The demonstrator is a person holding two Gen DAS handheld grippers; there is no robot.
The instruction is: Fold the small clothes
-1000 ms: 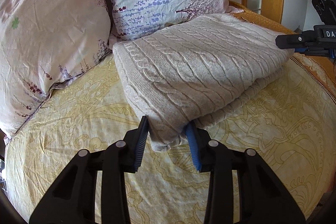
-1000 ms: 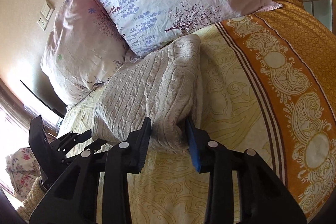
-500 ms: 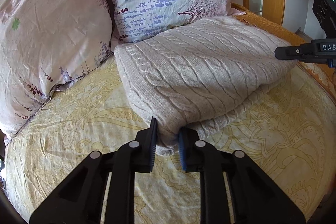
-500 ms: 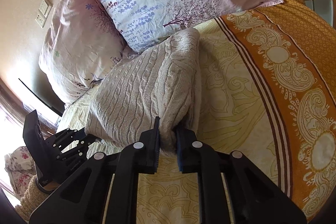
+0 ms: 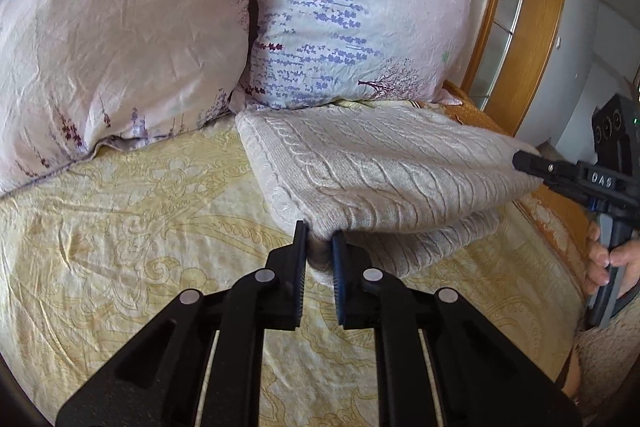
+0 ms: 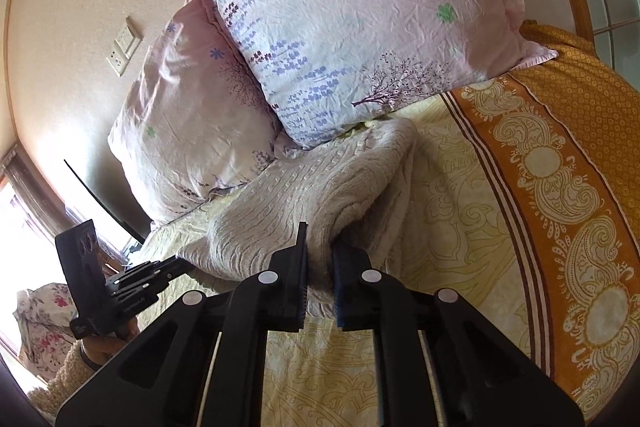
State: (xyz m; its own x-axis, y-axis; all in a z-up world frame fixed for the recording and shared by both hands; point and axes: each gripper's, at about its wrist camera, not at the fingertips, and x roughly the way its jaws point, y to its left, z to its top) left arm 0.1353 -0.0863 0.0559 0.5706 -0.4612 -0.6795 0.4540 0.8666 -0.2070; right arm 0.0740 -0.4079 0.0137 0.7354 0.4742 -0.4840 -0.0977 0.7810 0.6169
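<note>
Folded cream cable-knit sweater (image 5: 384, 163) on a bed, held at two near corners. The left gripper (image 5: 319, 247) has its fingers closed on the sweater's near left corner, a wad of knit pinched between the black pad and the blue pad. The right gripper (image 6: 320, 247) likewise has its fingers closed on the near right corner, cloth bunched between them. In the left wrist view the upper layer of the sweater stands raised off the lower layer, which lies on the yellow patterned bedspread (image 5: 120, 227); the far edge of the sweater lies at the foot of the pillows. Two pink floral pillows lean side by side at the head of the bed: one (image 5: 120, 27) on the left and one (image 5: 352, 19) on the right, the latter touching the sweater's far edge. An orange border (image 6: 560, 187) runs along the right side of the bedspread. A wooden frame (image 5: 536, 7) rises beyond the pillows. A wall socket plate (image 6: 124, 47) shows on the wall in the right wrist view.
</note>
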